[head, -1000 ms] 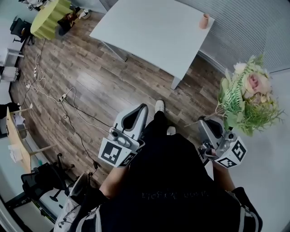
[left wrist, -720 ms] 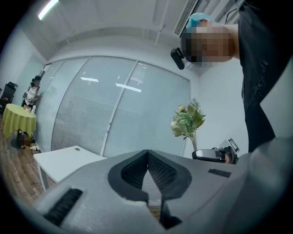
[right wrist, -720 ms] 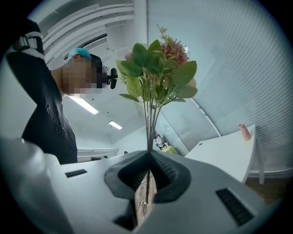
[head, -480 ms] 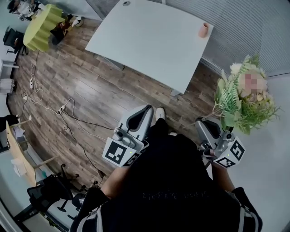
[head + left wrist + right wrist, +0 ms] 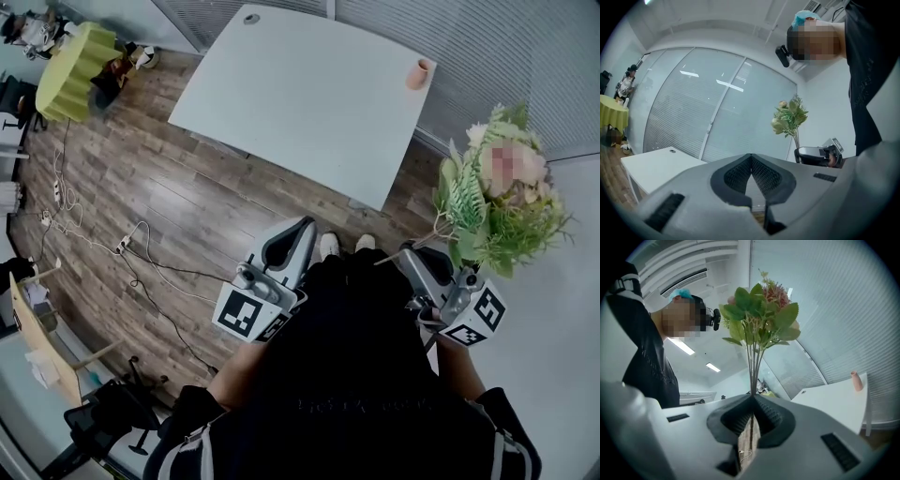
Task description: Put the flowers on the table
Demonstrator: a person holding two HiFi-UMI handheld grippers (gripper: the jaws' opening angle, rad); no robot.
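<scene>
A bunch of flowers (image 5: 502,202) with pink blooms and green leaves stands upright at the right of the head view. My right gripper (image 5: 412,258) is shut on its thin stems, which rise between the jaws to the blooms (image 5: 759,317) in the right gripper view. My left gripper (image 5: 300,228) is held in front of the person's body, shut with nothing in it. The flowers (image 5: 789,118) and the right gripper (image 5: 818,154) also show in the left gripper view. The white table (image 5: 309,94) lies ahead over the wooden floor, well apart from the flowers.
A small pink vase (image 5: 418,74) stands near the table's far right corner, also visible as the vase (image 5: 855,380) in the right gripper view. Slatted glass walls run behind the table. Cables (image 5: 131,248) trail over the floor at left. A yellow-green round table (image 5: 67,61) is at far left.
The person has stepped forward towards the white table, which now lies nearer. The flowers ride a little higher and further left in the view. Both grippers keep their grip state.
</scene>
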